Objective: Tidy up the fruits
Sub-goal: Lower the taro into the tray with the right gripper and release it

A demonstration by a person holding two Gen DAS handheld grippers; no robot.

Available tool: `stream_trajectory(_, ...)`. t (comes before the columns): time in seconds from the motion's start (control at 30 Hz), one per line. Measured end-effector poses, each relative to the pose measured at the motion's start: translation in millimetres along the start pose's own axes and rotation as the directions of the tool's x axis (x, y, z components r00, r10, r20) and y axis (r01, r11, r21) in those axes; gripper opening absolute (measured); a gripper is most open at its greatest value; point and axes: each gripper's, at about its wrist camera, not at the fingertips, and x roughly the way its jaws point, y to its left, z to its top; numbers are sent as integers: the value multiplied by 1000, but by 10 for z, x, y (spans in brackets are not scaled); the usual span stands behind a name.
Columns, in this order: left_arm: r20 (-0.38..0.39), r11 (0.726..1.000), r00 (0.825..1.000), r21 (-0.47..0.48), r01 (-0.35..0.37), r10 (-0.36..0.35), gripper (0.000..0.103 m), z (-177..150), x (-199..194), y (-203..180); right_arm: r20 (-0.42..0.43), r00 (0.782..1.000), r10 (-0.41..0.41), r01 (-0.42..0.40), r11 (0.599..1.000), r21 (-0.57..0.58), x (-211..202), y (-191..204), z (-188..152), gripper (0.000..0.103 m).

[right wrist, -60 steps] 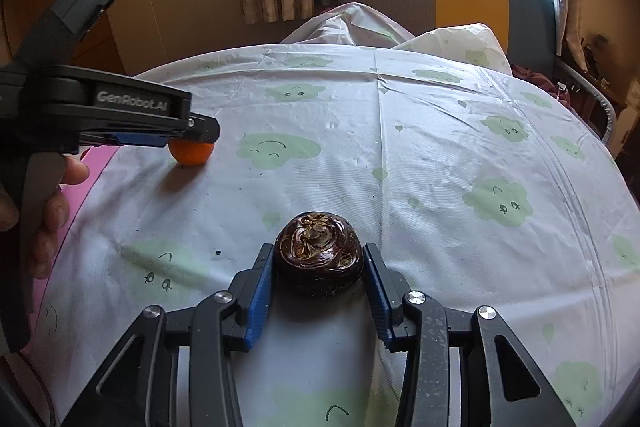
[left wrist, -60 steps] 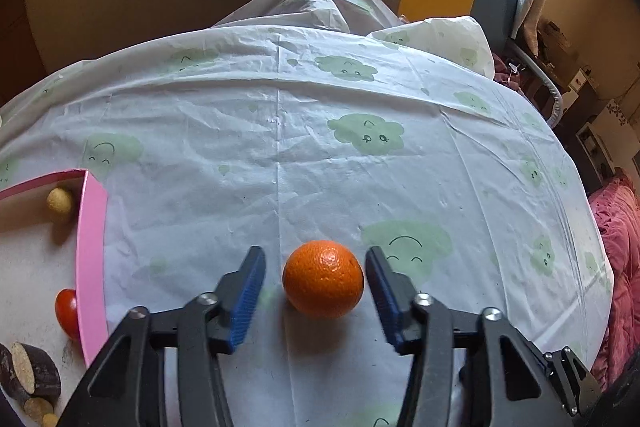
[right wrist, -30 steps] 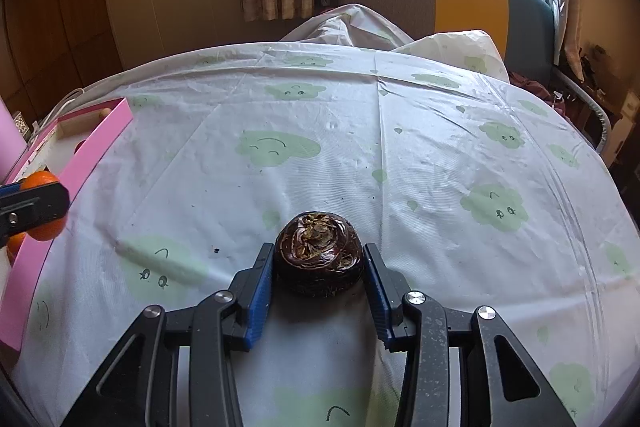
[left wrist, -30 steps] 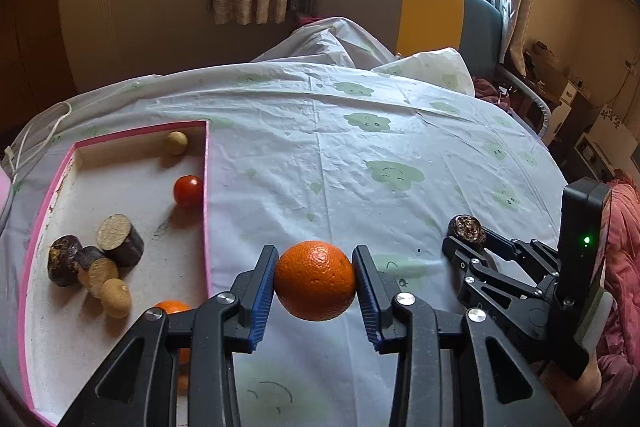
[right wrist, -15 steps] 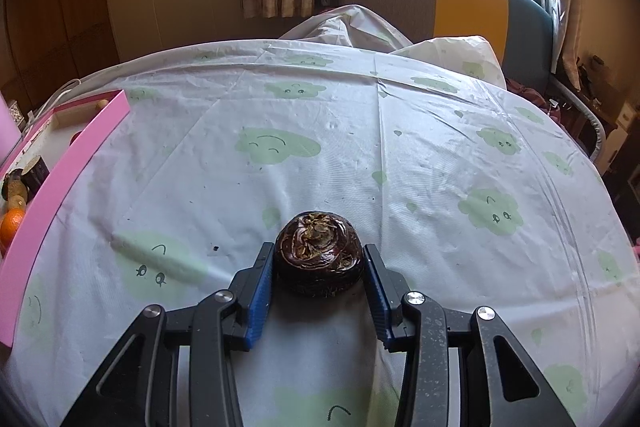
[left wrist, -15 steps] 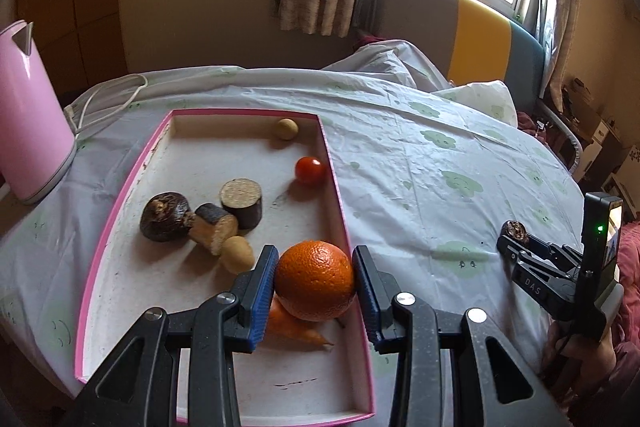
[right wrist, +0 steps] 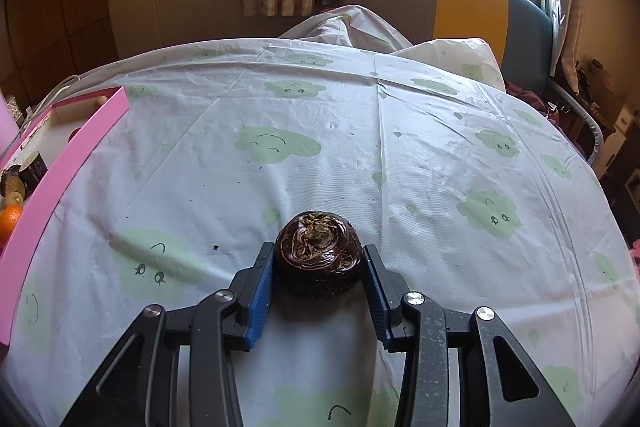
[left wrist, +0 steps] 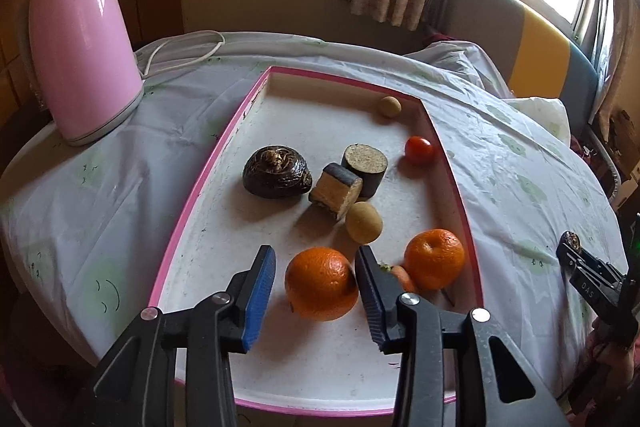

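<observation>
My left gripper (left wrist: 316, 281) is open over the pink-rimmed tray (left wrist: 208, 171). An orange (left wrist: 321, 288) rests on the tray floor between its jaws, touching the right one, with a gap to the left one. My right gripper (right wrist: 318, 281) is shut on a dark brown water chestnut (right wrist: 318, 257) just above the tablecloth. In the left wrist view the right gripper (left wrist: 576, 255) shows at the far right. The tray (right wrist: 72, 155) shows at the left edge of the right wrist view.
The tray holds a second orange (left wrist: 434, 258), a carrot (left wrist: 404, 277), a dark water chestnut (left wrist: 277, 172), two cut brown pieces (left wrist: 336, 190), two small tan fruits (left wrist: 363, 221) and a red tomato (left wrist: 419, 149). A pink kettle (left wrist: 80, 43) with its cord (left wrist: 180, 55) stands left of the tray.
My left gripper carried the orange from the tablecloth over the tray, lowered it and opened; the orange now rests on the tray floor. The right gripper stayed shut on the water chestnut.
</observation>
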Motion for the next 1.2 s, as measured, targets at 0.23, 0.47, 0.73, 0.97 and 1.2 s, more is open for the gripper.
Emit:
stream_trajectory(0.23, 36, 1000, 999, 23, -4, 3, 46, 6, -115, -46, -6, 1000, 26, -26, 1000, -6, -40, 37, 64, 42)
stream_trajectory(0.47, 59, 1000, 998, 23, -10, 9, 46, 3, -209, -32, 47, 972, 231, -225, 969, -101, -347, 662, 385, 42)
stream_trajectory(0.73, 73, 1000, 997, -1, -29, 29, 46, -6, -272, 62, 14, 906, 424, -408, 879, -247, -469, 1636, 675, 42)
stream_trajectory(0.97, 73, 999, 996, -14, -43, 44, 46, -22, -302, 128, -52, 904, 423, -417, 850, -321, -306, 2144, 690, 42)
stream_trajectory(1.2, 75, 999, 996, -28, -46, 48, 46, -15, -309, 172, -93, 905, 416, -422, 846, -325, -166, 2286, 619, 42)
